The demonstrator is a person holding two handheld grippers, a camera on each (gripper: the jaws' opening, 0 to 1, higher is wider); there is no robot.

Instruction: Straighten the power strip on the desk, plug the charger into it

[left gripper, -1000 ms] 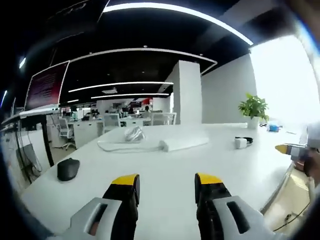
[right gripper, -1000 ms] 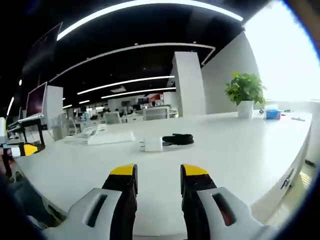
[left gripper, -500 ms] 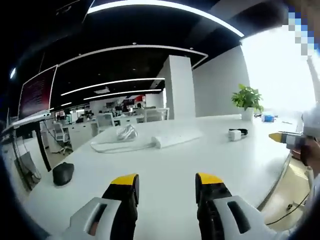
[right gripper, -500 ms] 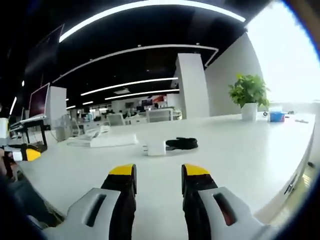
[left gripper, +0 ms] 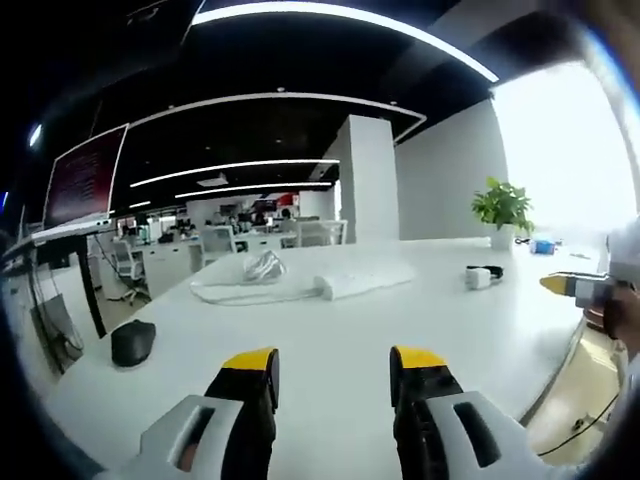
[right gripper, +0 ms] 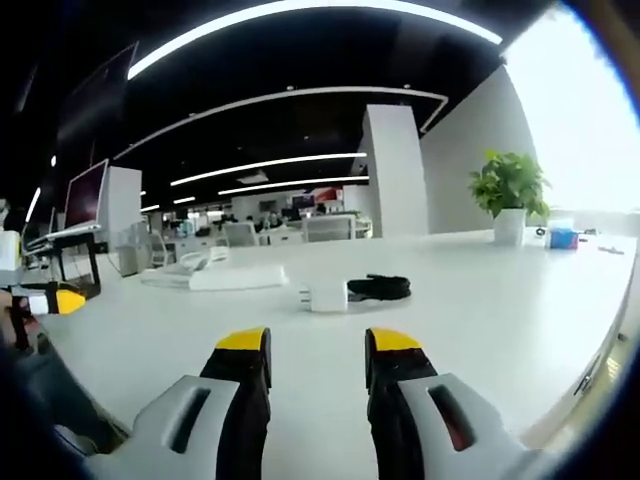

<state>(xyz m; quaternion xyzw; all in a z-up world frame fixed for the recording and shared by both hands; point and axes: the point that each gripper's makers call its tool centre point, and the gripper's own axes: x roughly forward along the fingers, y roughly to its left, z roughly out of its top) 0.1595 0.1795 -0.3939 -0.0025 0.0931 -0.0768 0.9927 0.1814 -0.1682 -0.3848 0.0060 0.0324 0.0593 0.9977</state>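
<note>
A white power strip lies across the white desk with its coiled white cable beside it; it appears again as the power strip at the left. A white charger with a bundled black cord sits straight ahead in the right gripper view, and as the charger far right in the left gripper view. My left gripper is open above the desk, nothing between its yellow-tipped jaws. My right gripper is open, well short of the charger.
A black mouse rests at the desk's left. A potted plant and a small blue box stand at the far right end. A monitor rises at the left. The other gripper's yellow tip shows at the right edge.
Both cameras have shifted slightly; the charger sits a little closer and more central in the right gripper view. Nothing on the desk has moved and both grippers stay open.
</note>
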